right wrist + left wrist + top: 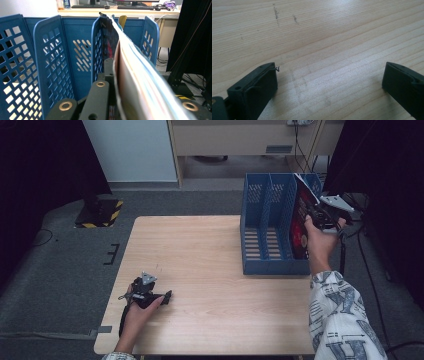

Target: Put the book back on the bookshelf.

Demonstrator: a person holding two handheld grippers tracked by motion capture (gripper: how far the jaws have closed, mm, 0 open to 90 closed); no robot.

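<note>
Gaping wide, the left tool (167, 296) rests on the pale wooden tabletop (210, 270); the right tool (314, 211) clamps a red-covered magazine (300, 222) in the blue plastic file rack (260, 240).

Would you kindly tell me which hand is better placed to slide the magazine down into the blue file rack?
The right. Its claw is shut on the magazine, already at the blue file rack's rightmost slot. The left claw rests open on the table, far from the rack.

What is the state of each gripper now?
Left gripper: open, holding nothing, resting on the table.
Right gripper: closed on the magazine.
</note>
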